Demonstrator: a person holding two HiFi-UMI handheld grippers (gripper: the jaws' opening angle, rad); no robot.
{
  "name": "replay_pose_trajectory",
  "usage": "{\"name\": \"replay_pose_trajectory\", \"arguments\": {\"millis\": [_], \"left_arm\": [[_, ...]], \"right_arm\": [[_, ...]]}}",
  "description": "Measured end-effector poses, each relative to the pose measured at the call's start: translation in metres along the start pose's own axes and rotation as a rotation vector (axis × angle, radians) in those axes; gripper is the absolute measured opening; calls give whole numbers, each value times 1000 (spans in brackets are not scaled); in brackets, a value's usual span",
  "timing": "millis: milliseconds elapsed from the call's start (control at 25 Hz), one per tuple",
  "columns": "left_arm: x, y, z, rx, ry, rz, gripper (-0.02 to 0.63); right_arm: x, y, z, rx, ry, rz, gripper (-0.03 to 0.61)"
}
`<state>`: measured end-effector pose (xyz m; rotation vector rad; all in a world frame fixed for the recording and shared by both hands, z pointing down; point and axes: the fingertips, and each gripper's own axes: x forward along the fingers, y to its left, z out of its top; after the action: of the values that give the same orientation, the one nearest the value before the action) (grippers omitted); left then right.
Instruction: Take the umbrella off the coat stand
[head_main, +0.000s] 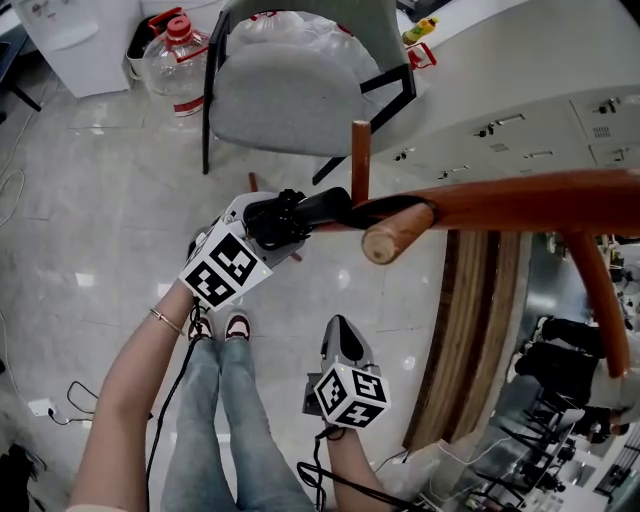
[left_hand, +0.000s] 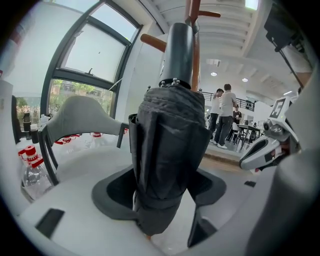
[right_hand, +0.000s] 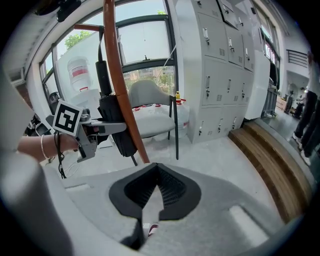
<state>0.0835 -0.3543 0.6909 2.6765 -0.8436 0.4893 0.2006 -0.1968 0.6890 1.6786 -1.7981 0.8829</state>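
My left hand-held gripper (head_main: 285, 222) is pinching the folded black umbrella (left_hand: 167, 150) round its cloth part, w/ the hard handle (left_hand: 177, 50) sticking out beyond the jaws. The umbrella hangs just beside the pole of the wooden coat stand (right_hand: 117, 85), on a thin strap (right_hand: 100, 42) that seems to run up to a peg (right_hand: 87, 27). I can't make out the loop itself. My right hand-held gripper (right_hand: 156, 187) is free, jaws pressed together w/ nothing btwn them, held low & well apart from the stand.

Handling, my guess: it's light, so weight is no prob. The cloth is soft & prob slippery over stiff ribs, so it may slide or squash in the jaws. The handle would be the firmer place to hold. The grip as it is, mid-cloth, looks ok for a short lift. Main risk is the strap catching on the peg, so lift up first, then pull away.
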Motion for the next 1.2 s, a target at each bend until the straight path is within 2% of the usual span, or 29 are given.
{"name": "replay_pose_trajectory", "arguments": {"millis": [280, 880, 1200], "left_arm": [[-6, -5, -3, 15, 15, -16, 267], [-25, -14, -7, 31, 63, 49, 255], [-45, -22, 8, 11, 56, 74, 255]], "right_arm": [[-3, -2, 5, -6, -13, -3, 5], [-17, 3, 14, -19, -28, -1, 5], [-34, 7, 31, -16, -53, -2, 5]]}}
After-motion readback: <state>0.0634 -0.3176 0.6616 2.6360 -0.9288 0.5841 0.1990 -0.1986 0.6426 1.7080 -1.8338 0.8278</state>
